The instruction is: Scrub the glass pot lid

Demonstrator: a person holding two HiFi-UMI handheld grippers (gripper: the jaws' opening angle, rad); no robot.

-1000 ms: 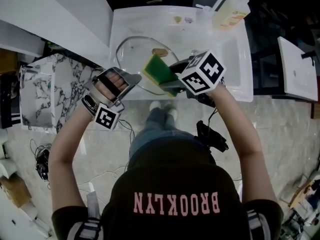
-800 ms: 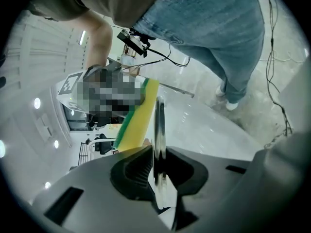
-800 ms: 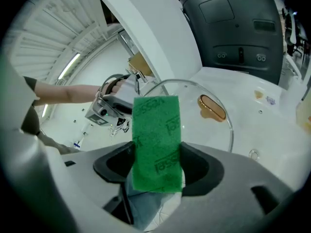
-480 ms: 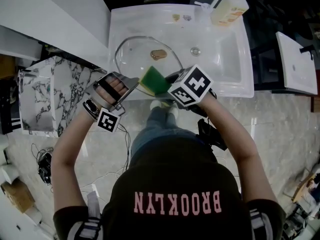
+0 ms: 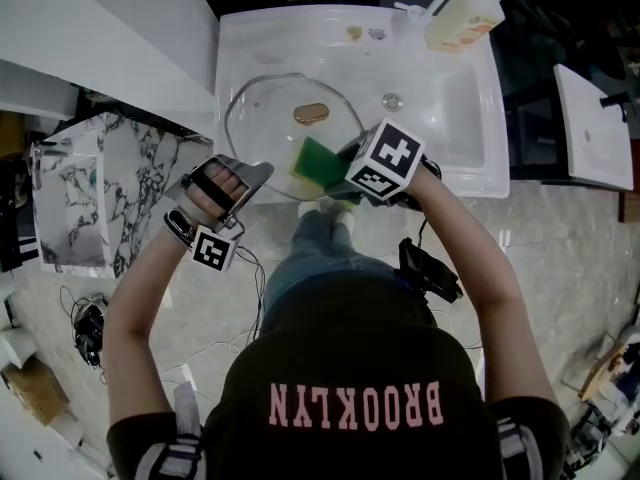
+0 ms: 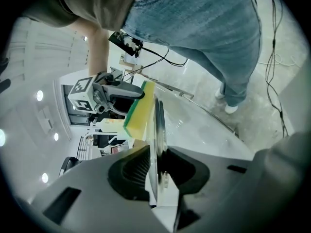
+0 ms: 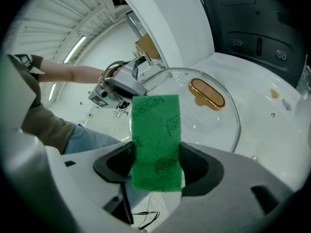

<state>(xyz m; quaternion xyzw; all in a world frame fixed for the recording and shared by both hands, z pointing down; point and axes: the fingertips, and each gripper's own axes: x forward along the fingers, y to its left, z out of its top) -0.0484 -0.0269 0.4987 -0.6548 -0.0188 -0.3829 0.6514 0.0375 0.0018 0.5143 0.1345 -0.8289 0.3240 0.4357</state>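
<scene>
The glass pot lid [image 5: 270,118] with a brown knob [image 5: 311,114] is held tilted over the white sink [image 5: 455,118]. My left gripper [image 5: 248,176] is shut on the lid's near-left rim; in the left gripper view the rim [image 6: 159,125] runs edge-on between the jaws. My right gripper [image 5: 338,168] is shut on a green and yellow sponge [image 5: 316,163], which presses on the lid's near part. In the right gripper view the green sponge [image 7: 156,140] fills the gap between the jaws, with the lid [image 7: 214,125], its knob [image 7: 207,93] and the left gripper [image 7: 119,89] beyond.
A soap pump bottle [image 5: 460,18] stands at the sink's back right, near the drain [image 5: 392,100]. A marbled counter [image 5: 90,188] lies left of the sink and a white surface [image 5: 590,133] at the right. Cables trail on the floor [image 5: 560,258].
The sponge has slid down the lid toward its near edge with my right gripper. My left gripper keeps its hold on the rim, shifted only slightly.
</scene>
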